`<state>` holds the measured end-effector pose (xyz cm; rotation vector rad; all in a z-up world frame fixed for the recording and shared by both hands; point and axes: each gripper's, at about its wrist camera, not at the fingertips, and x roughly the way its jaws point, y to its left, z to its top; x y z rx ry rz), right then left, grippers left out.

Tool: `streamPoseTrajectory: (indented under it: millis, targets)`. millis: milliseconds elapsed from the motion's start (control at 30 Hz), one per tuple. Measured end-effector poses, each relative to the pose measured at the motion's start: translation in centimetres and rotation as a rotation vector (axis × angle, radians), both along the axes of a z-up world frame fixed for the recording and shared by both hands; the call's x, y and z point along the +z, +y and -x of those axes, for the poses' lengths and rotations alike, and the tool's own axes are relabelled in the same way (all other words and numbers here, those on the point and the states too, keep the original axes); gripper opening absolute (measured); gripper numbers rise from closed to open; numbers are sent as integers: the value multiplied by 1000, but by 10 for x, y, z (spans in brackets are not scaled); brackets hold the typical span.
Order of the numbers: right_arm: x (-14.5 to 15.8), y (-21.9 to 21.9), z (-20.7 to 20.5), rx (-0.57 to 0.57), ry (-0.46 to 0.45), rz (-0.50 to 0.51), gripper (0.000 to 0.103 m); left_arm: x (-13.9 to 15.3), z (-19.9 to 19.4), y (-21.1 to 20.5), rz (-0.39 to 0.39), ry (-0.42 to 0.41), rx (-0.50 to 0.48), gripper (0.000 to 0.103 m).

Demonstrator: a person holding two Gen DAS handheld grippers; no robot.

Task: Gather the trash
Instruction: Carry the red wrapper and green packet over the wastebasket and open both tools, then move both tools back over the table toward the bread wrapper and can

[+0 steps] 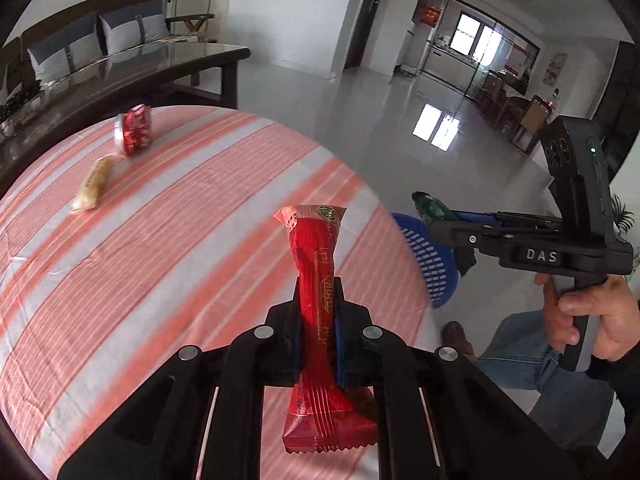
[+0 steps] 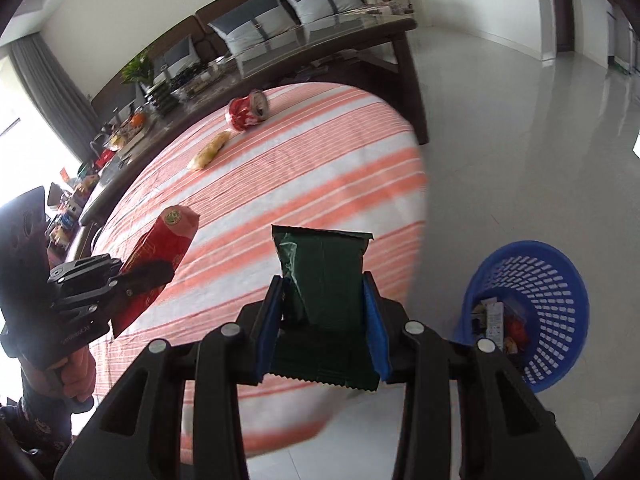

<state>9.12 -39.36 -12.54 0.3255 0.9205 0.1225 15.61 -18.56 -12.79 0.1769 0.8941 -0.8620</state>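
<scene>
On the left, the left tongs (image 1: 318,320) are clamped tight on a long red foil snack wrapper (image 1: 318,280), held above the bench with the pink-and-white striped cloth (image 1: 180,240). In the upper left of that view, a crushed red drink can (image 1: 133,130) lies on its side on the cloth, a pale yellow snack packet (image 1: 92,186) just beside it. Over to the right wrist view: the right tongs (image 2: 324,316) are closed partway on a dark green foil packet (image 2: 324,276), blue pads pressing both its edges. At lower right, a blue perforated plastic basket (image 2: 560,280) stands on the glossy floor beside the bench, with a white carton and red scraps already inside.
</scene>
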Motion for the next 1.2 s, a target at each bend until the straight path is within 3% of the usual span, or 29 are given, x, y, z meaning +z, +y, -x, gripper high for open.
streamPoseTrajectory:
  millis: [267, 433, 600, 633, 667, 700, 733, 867, 900, 967, 1067, 1200]
  targets:
    - [-33, -142, 30, -275, 86, 40, 37, -24, 20, -148, -13, 96, -170, 10]
    - [-72, -203, 32, -381, 138, 9, 38, -64, 14, -232, -67, 138, -211, 10]
    - [-107, -243, 31, -465, 144, -68, 38, -105, 2, -284, -125, 162, -205, 11]
    - [-114, -249, 32, -479, 147, -87, 40, -111, 1, -293, -135, 149, -199, 23]
    - [-121, -253, 30, -492, 153, -98, 42, -115, 0, -299, -142, 143, -197, 46]
    - [-128, -257, 31, -504, 159, -104, 54, -119, -2, -304, -143, 135, -194, 58]
    - [-136, -262, 32, -523, 163, -110, 70, -121, -2, -307, -144, 116, -182, 69]
    - [-150, -271, 47, -582, 173, -128, 70, -115, 1, -301, -158, 98, -165, 75]
    - [-150, -270, 51, -592, 173, -114, 71, -109, 1, -289, -146, 95, -156, 77]
    - [-144, -267, 53, -614, 174, -64, 74, -91, 6, -262, -104, 84, -140, 90]
    - [-127, -250, 56, -628, 140, -5, 90, -60, 20, -210, -35, 46, -132, 96]
    - [-93, -197, 50, -535, 77, 115, 97, -36, 32, -130, -38, -8, -75, 97]
